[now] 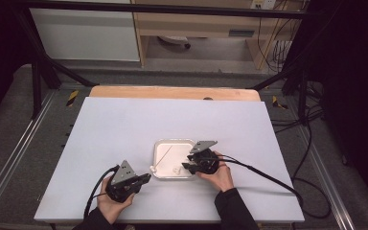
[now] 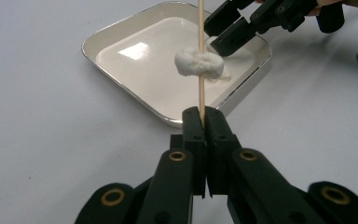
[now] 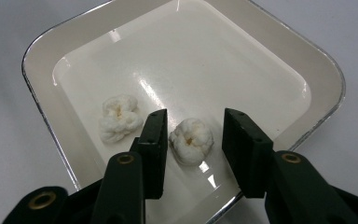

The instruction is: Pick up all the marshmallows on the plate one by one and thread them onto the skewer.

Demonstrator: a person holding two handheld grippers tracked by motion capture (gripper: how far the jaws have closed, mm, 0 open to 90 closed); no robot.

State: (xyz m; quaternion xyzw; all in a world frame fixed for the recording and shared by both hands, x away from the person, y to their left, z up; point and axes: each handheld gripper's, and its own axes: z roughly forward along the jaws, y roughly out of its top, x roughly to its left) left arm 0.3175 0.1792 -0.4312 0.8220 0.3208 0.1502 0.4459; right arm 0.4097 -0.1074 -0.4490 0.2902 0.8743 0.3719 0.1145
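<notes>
**Skewer clamped in the left gripper, right gripper astride a popcorn piece in the tray**

The left gripper point(image 2: 200, 122) is clenched on a thin wooden skewer point(image 2: 201, 70), its two black jaws pressed together with the stick's lower end caught between them. From the jaws the skewer runs straight away over the near rim of the white tray point(image 2: 121, 81). Beyond the jaw tips, a white popcorn piece point(image 2: 198, 63) lies in line with the stick; whether the stick passes through it or only in front of it cannot be told. Further out, past that piece, the other hand's gripper reaches into the tray from the far right.

The right gripper point(image 3: 193, 133) stands released, with its jaws part-way apart and a second popcorn piece point(image 3: 191, 140) between them. The left jaw sits just beside the piece, perhaps touching it, while a clear gap shows between the piece and the right jaw. It rests on the tray floor close to the rim nearest the gripper. Just outside the left jaw lies another popcorn piece point(image 3: 118, 118), also on the tray floor.

In the high view the left gripper point(image 1: 146, 178) sits just off the tray's near left corner, and the right gripper point(image 1: 188, 162) leans over the tray's right edge, each held in a hand on the white table point(image 1: 124, 124).
</notes>
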